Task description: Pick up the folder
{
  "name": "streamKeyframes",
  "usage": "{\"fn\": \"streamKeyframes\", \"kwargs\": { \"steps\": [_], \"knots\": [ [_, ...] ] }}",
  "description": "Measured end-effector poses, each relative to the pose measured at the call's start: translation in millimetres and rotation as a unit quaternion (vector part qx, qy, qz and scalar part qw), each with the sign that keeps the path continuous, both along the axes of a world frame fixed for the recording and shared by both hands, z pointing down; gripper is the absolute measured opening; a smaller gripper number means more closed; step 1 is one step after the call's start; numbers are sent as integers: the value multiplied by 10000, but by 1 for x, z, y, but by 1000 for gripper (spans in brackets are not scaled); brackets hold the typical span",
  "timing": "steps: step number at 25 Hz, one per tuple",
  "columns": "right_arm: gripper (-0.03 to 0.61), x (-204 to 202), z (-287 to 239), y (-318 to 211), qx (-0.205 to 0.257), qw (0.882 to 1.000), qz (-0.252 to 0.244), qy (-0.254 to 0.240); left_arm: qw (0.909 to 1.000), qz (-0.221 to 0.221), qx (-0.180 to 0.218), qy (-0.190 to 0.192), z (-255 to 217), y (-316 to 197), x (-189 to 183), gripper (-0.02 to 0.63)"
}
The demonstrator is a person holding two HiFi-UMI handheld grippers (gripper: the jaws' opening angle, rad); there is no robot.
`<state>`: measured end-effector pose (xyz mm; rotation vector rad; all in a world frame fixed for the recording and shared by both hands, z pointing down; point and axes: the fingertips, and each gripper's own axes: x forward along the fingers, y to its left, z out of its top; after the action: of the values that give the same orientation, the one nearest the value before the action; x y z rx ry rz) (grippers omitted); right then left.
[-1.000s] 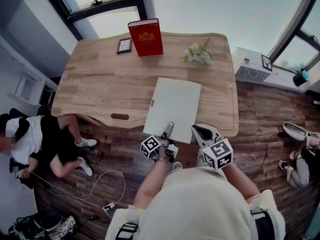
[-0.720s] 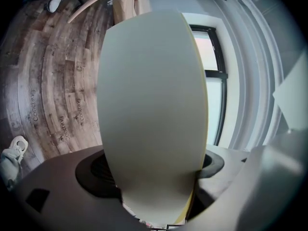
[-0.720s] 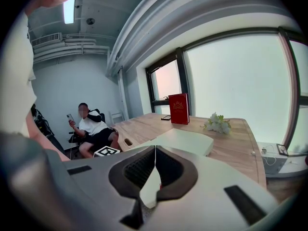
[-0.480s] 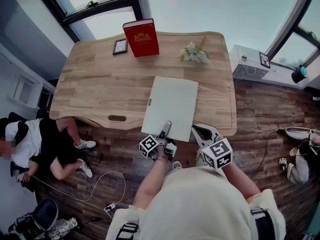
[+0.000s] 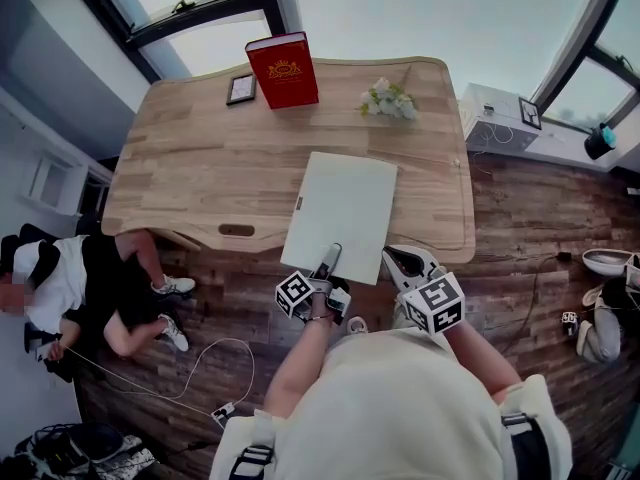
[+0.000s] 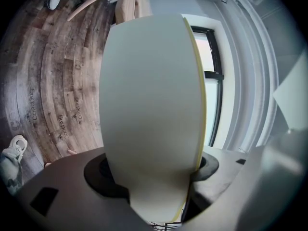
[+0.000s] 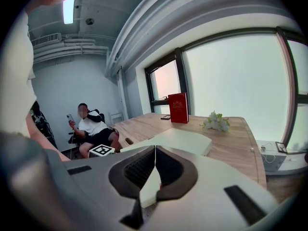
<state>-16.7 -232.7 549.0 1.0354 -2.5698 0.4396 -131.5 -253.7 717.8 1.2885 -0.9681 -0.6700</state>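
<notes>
White folder lies on the desk, not yet lifted. The left hand-held gripper, jaws just closing, clamps its near edge. The right hand-held gripper is clenched, empty.

Wooden counter: red book upright at far edge; dark frame just left; white flowers right. Seated person at left.

Floor planks: "Coaching" (faint, repeated); nothing else legible.
</notes>
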Motion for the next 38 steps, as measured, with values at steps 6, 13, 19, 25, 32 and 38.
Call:
{"fn": "streamKeyframes", "kwargs": {
  "steps": [6, 13, 19, 25, 32, 38],
  "knots": [
    [20, -4, 0, 3, 0, 10000, -4, -16, 9999, 53, 19, -95, -8, 7, -4, 328],
    [20, -5, -4, 9, 47, 9999, 52, -80, 9998, 141, 89, -116, -21, 23, -6, 305],
    [20, -3, -4, 14, 36, 9998, 123, -127, 9999, 61, 144, 11, -31, 34, -13, 292],
    [20, 2, -2, 18, 38, 9995, 239, -182, 9989, -181, 304, 320, -42, 44, -24, 287],
    [20, 5, -2, 21, 38, 9992, 335, -226, 9967, -389, 473, 539, -62, 57, -41, 286],
    [20, 10, -2, 22, 56, 9986, 461, -266, 9952, -549, 554, 591, -78, 70, -51, 285]
  ]
}}
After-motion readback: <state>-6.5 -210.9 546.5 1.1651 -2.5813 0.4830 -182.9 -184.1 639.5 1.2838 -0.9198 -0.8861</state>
